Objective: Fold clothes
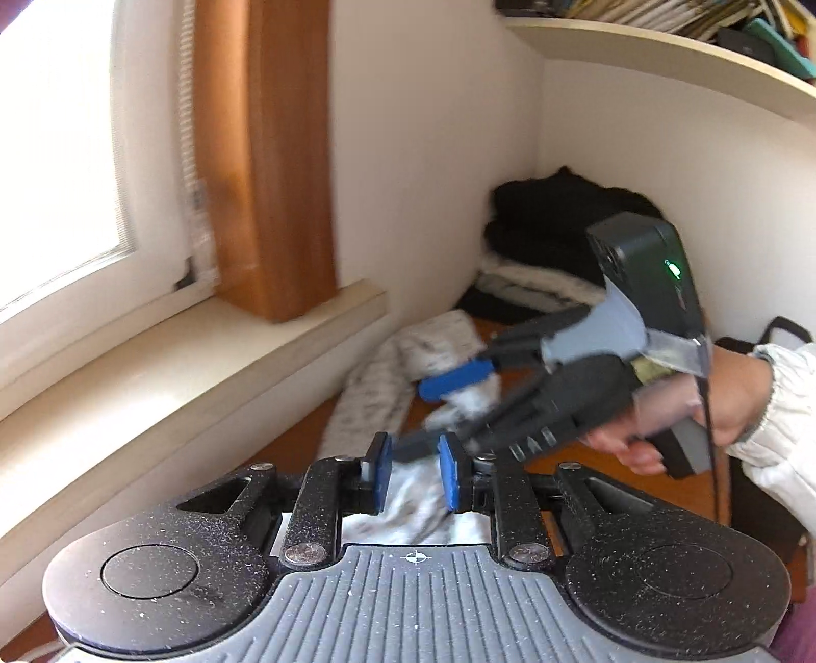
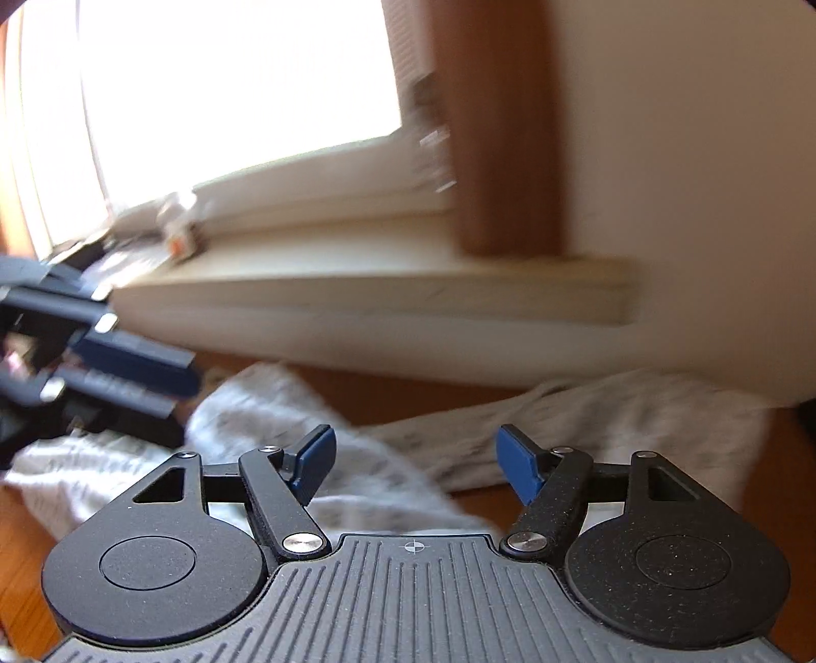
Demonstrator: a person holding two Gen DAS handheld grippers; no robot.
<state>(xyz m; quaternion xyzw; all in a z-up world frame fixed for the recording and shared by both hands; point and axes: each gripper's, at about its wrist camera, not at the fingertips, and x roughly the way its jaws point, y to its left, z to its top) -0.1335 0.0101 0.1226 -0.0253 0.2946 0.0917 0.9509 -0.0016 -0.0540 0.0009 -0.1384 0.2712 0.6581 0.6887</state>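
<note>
A light grey mottled garment point(image 1: 367, 387) point(image 2: 612, 413) lies crumpled on the brown wooden table point(image 1: 612, 469) along the wall under the window sill. My left gripper point(image 1: 415, 474) hangs low over its near end, blue pads a small gap apart, with cloth showing beneath the gap and not pinched. In the right wrist view the left gripper point(image 2: 178, 392) shows blurred at the left edge. My right gripper point(image 2: 418, 461) point(image 1: 433, 413) is open wide just above the cloth, nothing between its fingers. A hand point(image 1: 714, 403) in a white sleeve holds it.
A stack of dark and white folded clothes point(image 1: 551, 239) fills the far corner. The window sill point(image 1: 204, 357) point(image 2: 408, 285) and an orange curtain point(image 1: 265, 178) run along the left. A shelf of books point(image 1: 663, 46) hangs overhead. A black bag point(image 1: 785, 331) stands at the right.
</note>
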